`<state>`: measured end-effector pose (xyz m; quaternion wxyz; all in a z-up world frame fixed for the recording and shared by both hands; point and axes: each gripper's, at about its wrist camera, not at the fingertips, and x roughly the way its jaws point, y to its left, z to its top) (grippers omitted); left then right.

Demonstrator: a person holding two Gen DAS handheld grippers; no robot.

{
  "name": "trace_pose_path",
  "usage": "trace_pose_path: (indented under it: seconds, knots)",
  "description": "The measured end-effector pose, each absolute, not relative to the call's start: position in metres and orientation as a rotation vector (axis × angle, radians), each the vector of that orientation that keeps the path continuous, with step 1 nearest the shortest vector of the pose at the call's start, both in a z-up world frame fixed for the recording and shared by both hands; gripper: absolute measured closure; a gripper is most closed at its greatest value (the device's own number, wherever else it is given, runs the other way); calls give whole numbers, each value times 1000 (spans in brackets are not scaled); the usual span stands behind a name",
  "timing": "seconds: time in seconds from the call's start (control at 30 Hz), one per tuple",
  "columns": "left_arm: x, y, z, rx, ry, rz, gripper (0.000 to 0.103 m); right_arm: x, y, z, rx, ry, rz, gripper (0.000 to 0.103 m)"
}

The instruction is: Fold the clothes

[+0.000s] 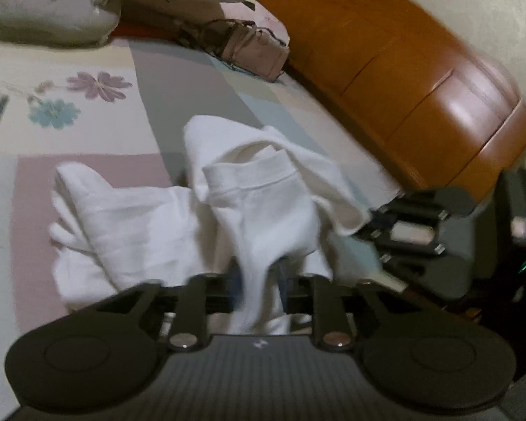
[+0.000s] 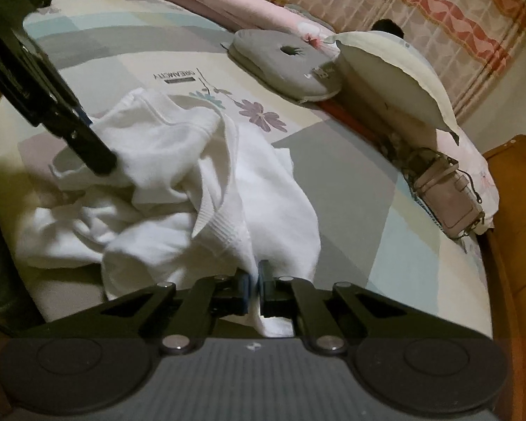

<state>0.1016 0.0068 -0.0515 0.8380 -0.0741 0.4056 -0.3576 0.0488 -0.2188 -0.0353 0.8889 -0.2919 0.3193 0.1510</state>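
A white garment lies crumpled on the bed, partly lifted, its ribbed hem bunched toward the near edge. The right gripper has its fingers clamped on a fold of that hem, blue pads pressed close with cloth between them. The left gripper is likewise closed on a bunch of the white fabric, which drapes over its fingers; in the right wrist view it reaches in from the upper left. Farther back on the patchwork bedspread rest a grey round cushion, a cream pillow and a beige handbag, beside a wooden headboard.
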Motion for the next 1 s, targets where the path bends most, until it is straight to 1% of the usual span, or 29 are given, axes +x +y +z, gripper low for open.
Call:
trace_pose_path:
  seconds: [0.17,0.33,0.4,0.63,1.0]
  knots:
    - [117,7,-21,19,757,-648,101,60,-227,-21,-577,644,312,98]
    - [148,5,7,160,669,-555,101,93,-234,-1,-554,613,296,98]
    - [164,0,10,206,654,-527,101,110,-237,6,-552,598,277,98]
    - [223,-10,8,293,646,-450,101,183,-253,14,-491,625,223,98]
    - [324,-10,-19,267,717,-383,101,301,-278,-3,-359,710,174,98]
